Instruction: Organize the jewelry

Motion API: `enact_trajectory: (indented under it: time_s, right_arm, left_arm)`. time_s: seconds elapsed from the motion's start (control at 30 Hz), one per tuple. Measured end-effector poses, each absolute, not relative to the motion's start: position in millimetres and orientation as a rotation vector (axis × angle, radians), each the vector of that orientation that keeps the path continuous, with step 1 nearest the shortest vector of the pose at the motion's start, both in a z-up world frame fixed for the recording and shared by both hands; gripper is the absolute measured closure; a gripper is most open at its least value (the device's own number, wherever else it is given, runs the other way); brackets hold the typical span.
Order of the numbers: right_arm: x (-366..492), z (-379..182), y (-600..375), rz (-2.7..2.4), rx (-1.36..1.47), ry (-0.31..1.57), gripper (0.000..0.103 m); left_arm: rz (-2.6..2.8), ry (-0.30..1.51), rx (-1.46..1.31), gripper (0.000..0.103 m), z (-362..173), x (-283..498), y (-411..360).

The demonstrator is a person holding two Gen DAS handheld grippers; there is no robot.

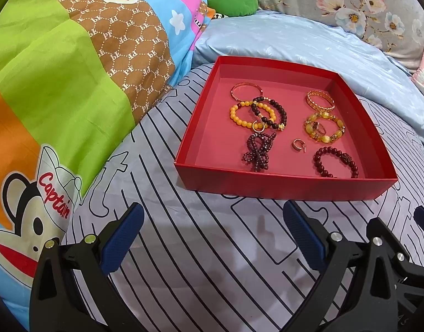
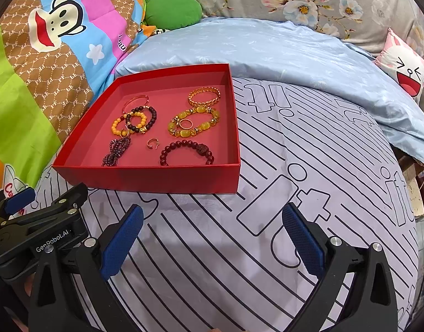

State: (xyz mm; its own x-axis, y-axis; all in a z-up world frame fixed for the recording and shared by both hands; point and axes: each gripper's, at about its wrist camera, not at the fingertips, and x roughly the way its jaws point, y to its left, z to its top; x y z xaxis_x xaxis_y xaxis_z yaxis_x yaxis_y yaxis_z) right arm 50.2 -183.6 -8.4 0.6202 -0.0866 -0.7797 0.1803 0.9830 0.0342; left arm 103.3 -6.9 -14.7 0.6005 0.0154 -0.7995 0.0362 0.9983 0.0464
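A shallow red box (image 1: 281,186) (image 2: 156,178) lies on the striped bedspread and holds several pieces of jewelry. Inside are a dark red bead bracelet (image 1: 336,161) (image 2: 187,152), a yellow stone bracelet (image 1: 324,126) (image 2: 193,120) with a ring inside it, a gold bangle (image 1: 320,100) (image 2: 204,96), an orange bead bracelet (image 1: 241,116) (image 2: 120,126) tangled with a dark bead bracelet, a purple bead strand (image 1: 257,150) (image 2: 113,152) and a small gold earring (image 1: 298,145) (image 2: 151,143). My left gripper (image 1: 212,238) and my right gripper (image 2: 212,238) are both open and empty, hovering just before the box's near wall.
A cartoon monkey quilt (image 1: 73,69) (image 2: 45,55) rises at the left. A light blue duvet (image 1: 295,41) (image 2: 267,49), a green cushion (image 2: 171,9) and floral pillows lie behind the box. The bed's edge drops off at the right of the right wrist view (image 2: 416,207).
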Motion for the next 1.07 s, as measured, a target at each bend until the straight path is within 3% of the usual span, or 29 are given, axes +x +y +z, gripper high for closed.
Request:
enact_trajectory:
  time_s: [1.07]
  right_arm:
    - [49.7,-8.2,-184.4,-0.163,0.110,0.888,0.006]
  left_arm:
    - [0.007,0.910,0.049,0.007,-9.3,102.2,-5.3]
